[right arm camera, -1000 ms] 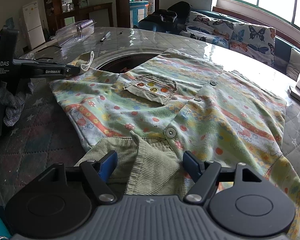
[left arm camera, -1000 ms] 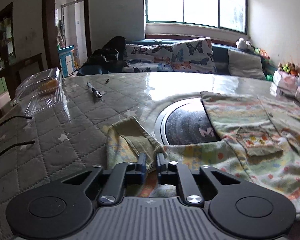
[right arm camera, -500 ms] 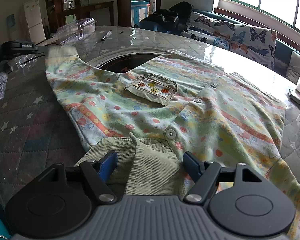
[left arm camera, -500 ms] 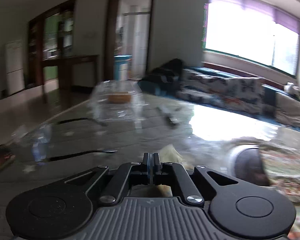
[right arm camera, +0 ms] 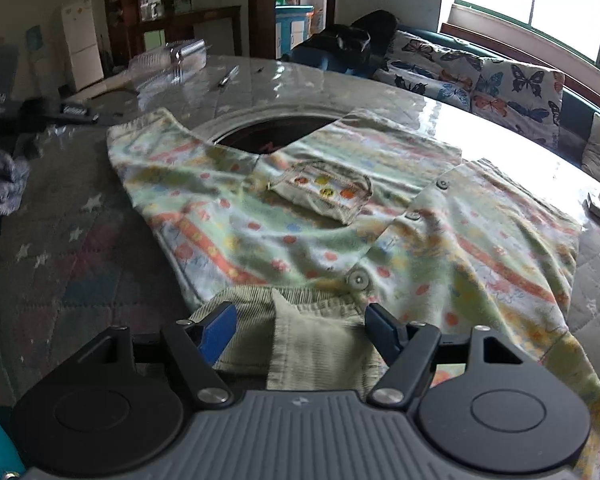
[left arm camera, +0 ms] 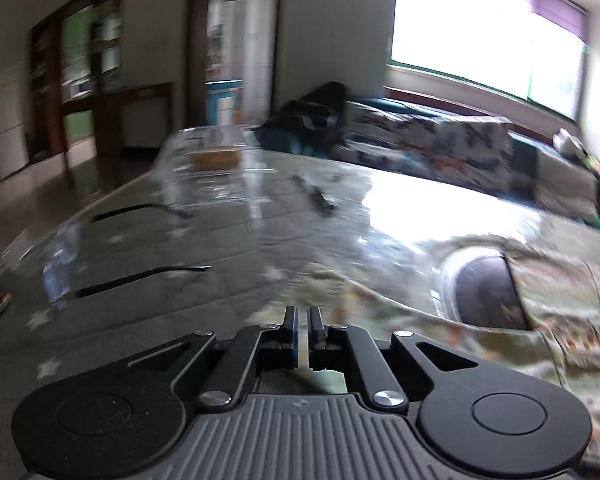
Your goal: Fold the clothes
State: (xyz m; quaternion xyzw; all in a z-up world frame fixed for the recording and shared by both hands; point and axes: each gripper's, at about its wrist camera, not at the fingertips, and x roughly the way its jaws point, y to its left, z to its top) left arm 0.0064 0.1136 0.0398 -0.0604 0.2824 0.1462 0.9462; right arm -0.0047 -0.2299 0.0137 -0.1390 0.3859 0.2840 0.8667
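Note:
A child's pale green shirt (right arm camera: 340, 216) with orange stripes, dots, buttons and a chest pocket lies spread face up on the quilted table. Its corduroy collar (right arm camera: 312, 340) lies between the wide-apart fingers of my right gripper (right arm camera: 300, 328), which is open just above it. The left sleeve (right arm camera: 148, 140) lies stretched out flat to the left. My left gripper (left arm camera: 303, 320) has its jaws slightly parted, with nothing between them, and hovers over the sleeve end (left arm camera: 360, 300). It shows in the right wrist view at the far left (right arm camera: 76, 112), apart from the sleeve. The left wrist view is blurred.
A round dark inset (right arm camera: 272, 132) sits in the table centre, partly under the shirt. A clear plastic box (left arm camera: 208, 164), a pen (left arm camera: 316, 196) and dark cables (left arm camera: 140, 276) lie at the far left. A sofa with butterfly cushions (right arm camera: 480, 80) stands behind the table.
My left gripper pulled the folded-over sleeve outward to the left, laid it flat, then let go and parted its jaws a little. My right gripper stayed open over the collar.

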